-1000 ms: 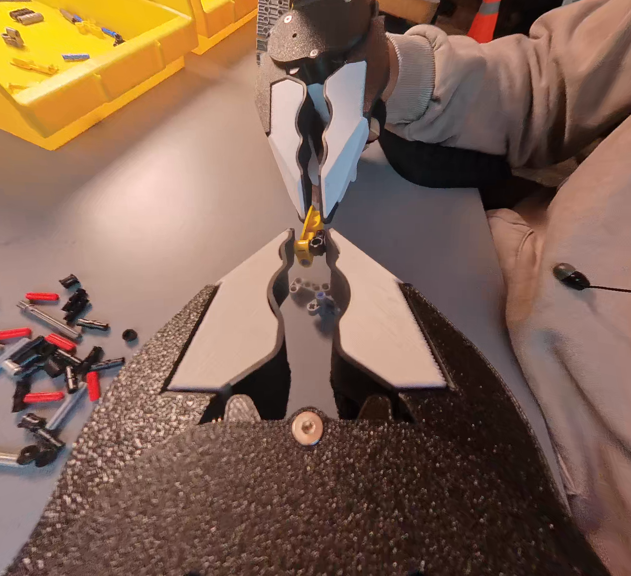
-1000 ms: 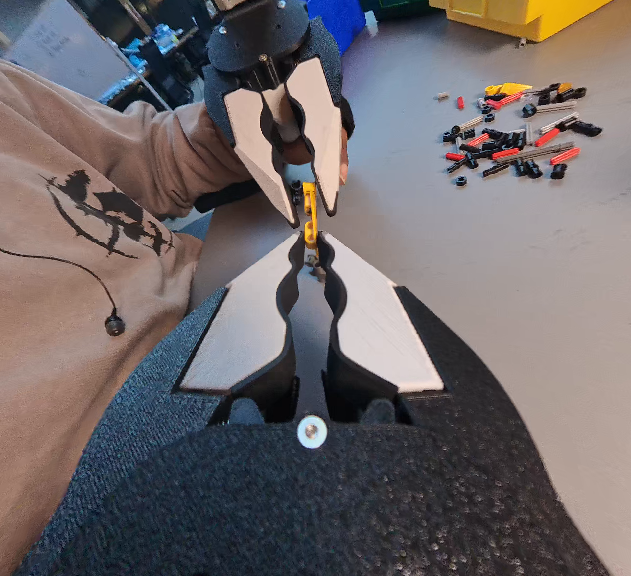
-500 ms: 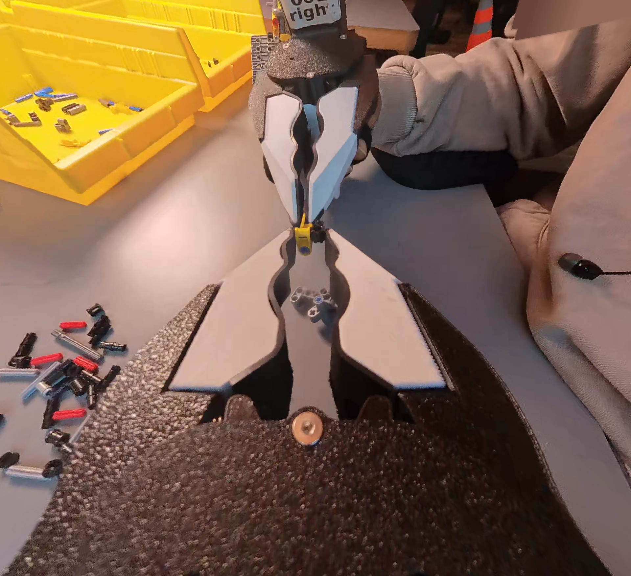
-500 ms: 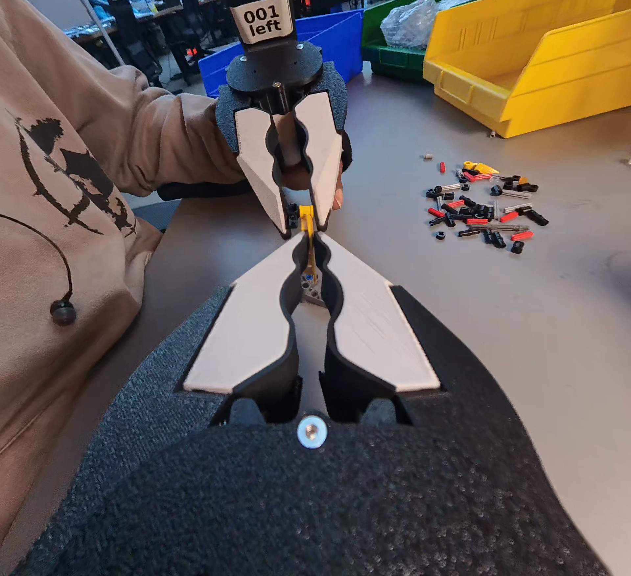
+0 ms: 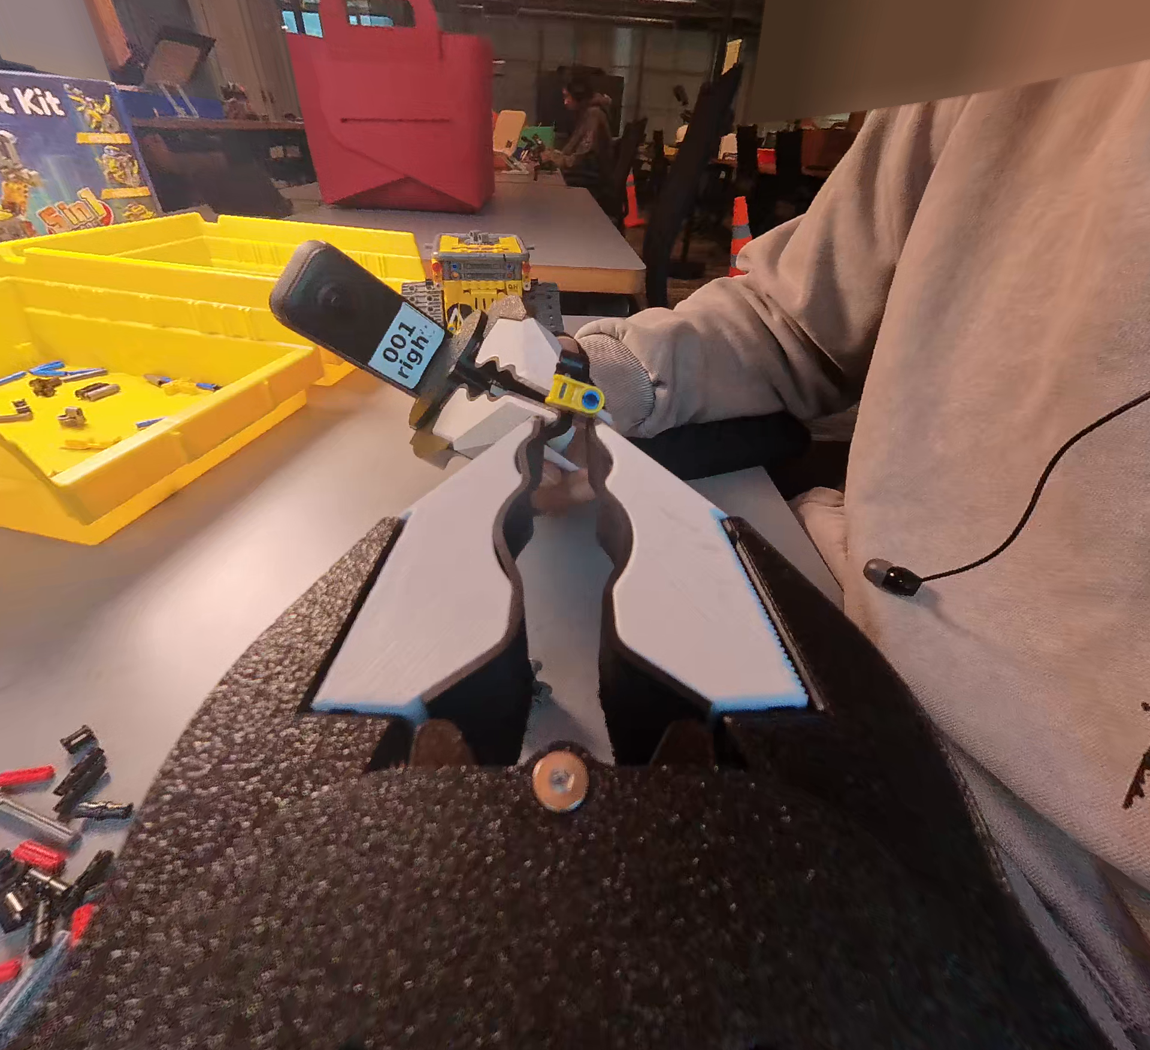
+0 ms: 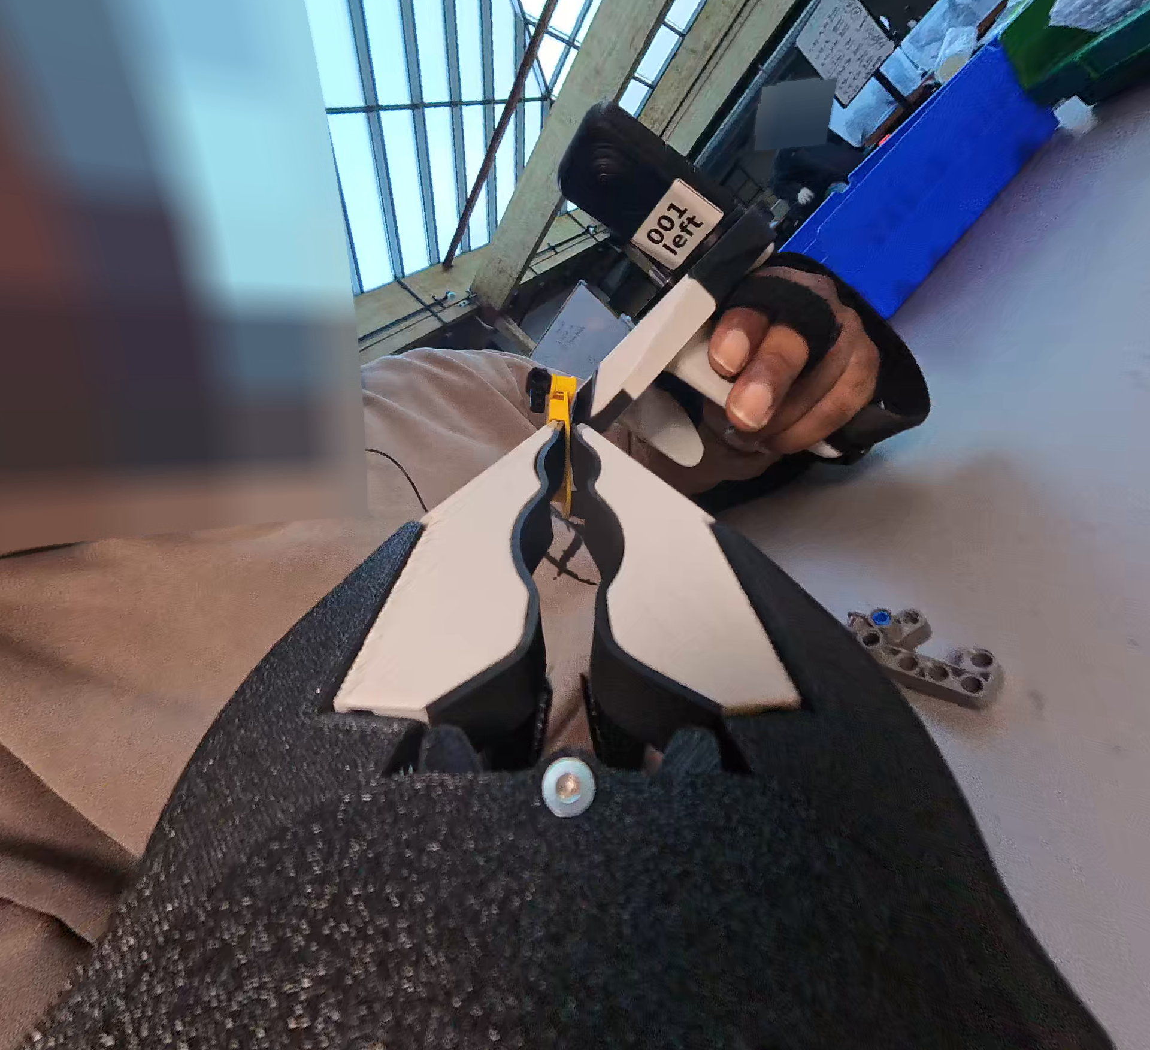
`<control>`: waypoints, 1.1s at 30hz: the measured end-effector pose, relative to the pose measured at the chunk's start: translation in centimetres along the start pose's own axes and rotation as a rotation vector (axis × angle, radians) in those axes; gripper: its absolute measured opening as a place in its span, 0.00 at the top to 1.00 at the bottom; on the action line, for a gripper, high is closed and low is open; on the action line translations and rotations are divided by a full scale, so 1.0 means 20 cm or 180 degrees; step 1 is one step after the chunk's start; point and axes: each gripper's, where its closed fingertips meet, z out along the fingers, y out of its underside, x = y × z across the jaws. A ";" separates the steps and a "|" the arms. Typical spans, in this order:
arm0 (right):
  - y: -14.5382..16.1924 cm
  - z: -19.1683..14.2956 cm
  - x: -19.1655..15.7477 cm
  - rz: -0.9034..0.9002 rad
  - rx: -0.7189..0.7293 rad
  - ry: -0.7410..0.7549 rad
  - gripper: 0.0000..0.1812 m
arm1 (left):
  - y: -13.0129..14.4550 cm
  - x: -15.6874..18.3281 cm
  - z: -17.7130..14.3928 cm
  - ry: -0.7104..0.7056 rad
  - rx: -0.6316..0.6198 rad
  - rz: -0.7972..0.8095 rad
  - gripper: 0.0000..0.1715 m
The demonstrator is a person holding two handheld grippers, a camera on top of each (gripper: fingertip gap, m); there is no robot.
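Observation:
My right gripper (image 6: pixel 565 432) is shut on a thin yellow piece (image 6: pixel 563 463) and holds it in the air, above the table. A small black pin (image 6: pixel 536 388) sticks out of the piece's top end. In the left wrist view the right gripper (image 5: pixel 547 398) lies on its side, and the yellow piece (image 5: pixel 569 395) shows a blue hole at its end. My left gripper (image 5: pixel 567 429) is slightly open and empty, with its tips just under the yellow piece. In the right wrist view the left gripper (image 6: pixel 591 404) comes in from the right and its tip is at the piece.
A grey beam with holes (image 6: pixel 927 659) lies on the grey table to the right. Yellow bins (image 5: pixel 155 398) with small parts stand at the left, and a pile of red and black pins (image 5: pixel 50 833) lies at the lower left. A yellow toy vehicle (image 5: pixel 482 279) stands behind. A person's beige sleeve (image 5: pixel 809 304) is close on the right. Less than 4 cm separates the two grippers' tips.
Both grippers have risen off the table and tipped upward. The right gripper has rolled onto its side with the yellow piece. The grey beam has stayed on the table.

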 end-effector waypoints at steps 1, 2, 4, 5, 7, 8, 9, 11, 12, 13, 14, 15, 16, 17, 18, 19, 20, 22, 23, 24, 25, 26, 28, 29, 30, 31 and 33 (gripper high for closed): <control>0.00 0.00 0.00 -0.0011 -0.0004 0.0010 1.00 | 0.00 0.00 0.00 0.0009 0.0014 -0.0011 0.93; 0.00 0.00 0.00 -0.0006 0.0000 0.0024 1.00 | 0.00 0.00 0.00 0.0023 0.0027 -0.0033 0.93; -0.01 0.00 0.00 0.0016 0.0051 0.0014 1.00 | -0.02 0.00 -0.01 0.0065 0.0112 -0.0119 0.93; -0.01 0.00 0.00 0.0016 0.0070 0.0008 1.00 | -0.03 0.01 -0.01 0.0131 0.0173 -0.0172 0.89; -0.02 0.00 -0.01 0.0006 0.0113 0.0001 1.00 | -0.05 0.02 -0.01 0.0207 0.0294 -0.0273 0.86; -0.02 0.00 -0.01 0.0014 0.0106 0.0009 1.00 | -0.06 0.02 -0.01 0.0191 0.0335 -0.0272 0.88; -0.02 0.01 0.00 0.0030 0.0089 0.0006 1.00 | -0.07 0.01 -0.01 0.0155 0.0339 -0.0246 0.90; -0.01 0.02 -0.01 0.0055 0.0065 -0.0021 1.00 | -0.07 0.02 -0.01 0.0172 0.0333 -0.0220 0.91; 0.00 0.02 -0.01 0.0058 0.0059 -0.0030 1.00 | -0.07 0.02 -0.01 0.0189 0.0315 -0.0237 0.91; 0.00 0.02 -0.01 0.0037 0.0044 -0.0017 1.00 | -0.06 0.02 -0.02 0.0196 0.0282 -0.0265 0.91; 0.00 0.02 0.00 -0.0020 0.0043 0.0039 1.00 | -0.06 0.01 -0.02 0.0175 0.0251 -0.0312 0.91; -0.02 0.01 0.02 -0.0178 0.0052 0.0177 1.00 | -0.06 -0.01 -0.02 0.0143 0.0230 -0.0368 0.91; -0.03 -0.01 0.05 -0.0470 0.0037 0.0433 0.95 | -0.05 -0.03 -0.03 0.0101 0.0197 -0.0429 0.91; -0.04 -0.03 0.09 -0.0867 -0.0042 0.0752 0.92 | -0.04 -0.06 -0.04 0.0023 0.0133 -0.0481 0.91; -0.06 -0.05 0.12 -0.1311 -0.0140 0.1075 0.91 | -0.02 -0.09 -0.05 -0.0090 0.0060 -0.0501 0.91; -0.08 -0.08 0.15 -0.1765 -0.0245 0.1394 0.89 | 0.00 -0.14 -0.07 -0.0220 0.0005 -0.0500 0.91; -0.09 -0.11 0.17 -0.2196 -0.0371 0.1700 0.85 | 0.02 -0.17 -0.08 -0.0322 -0.0055 -0.0497 0.91; -0.09 -0.14 0.19 -0.2745 -0.0588 0.2063 0.73 | 0.07 -0.21 -0.09 -0.0447 -0.0208 -0.0491 0.91; -0.08 -0.13 0.20 -0.2842 -0.0672 0.2154 0.68 | 0.10 -0.22 -0.08 -0.0482 -0.0289 -0.0481 0.91; -0.08 -0.13 0.21 -0.2945 -0.0724 0.2234 0.69 | 0.13 -0.22 -0.07 -0.0500 -0.0375 -0.0464 0.91; -0.08 -0.12 0.21 -0.3085 -0.0749 0.2276 0.75 | 0.15 -0.22 -0.06 -0.0505 -0.0449 -0.0446 0.91; -0.07 -0.10 0.21 -0.3206 -0.0768 0.2285 0.84 | 0.17 -0.21 -0.04 -0.0506 -0.0522 -0.0426 0.91; -0.06 -0.10 0.21 -0.3261 -0.0813 0.2301 0.92 | 0.21 -0.20 -0.03 -0.0527 -0.0649 -0.0337 0.91; -0.05 -0.09 0.19 -0.3226 -0.0809 0.2231 0.98 | 0.21 -0.21 -0.03 -0.0549 -0.0667 -0.0295 0.91; -0.06 -0.09 0.17 -0.3138 -0.0722 0.2134 1.00 | 0.21 -0.20 -0.03 -0.0549 -0.0662 -0.0272 0.91; -0.07 -0.08 0.16 -0.3028 -0.0622 0.2081 0.99 | 0.20 -0.20 -0.03 -0.0538 -0.0641 -0.0258 0.91; -0.09 -0.10 0.16 -0.2915 -0.0581 0.2106 0.96 | 0.18 -0.20 -0.04 -0.0544 -0.0604 -0.0205 0.91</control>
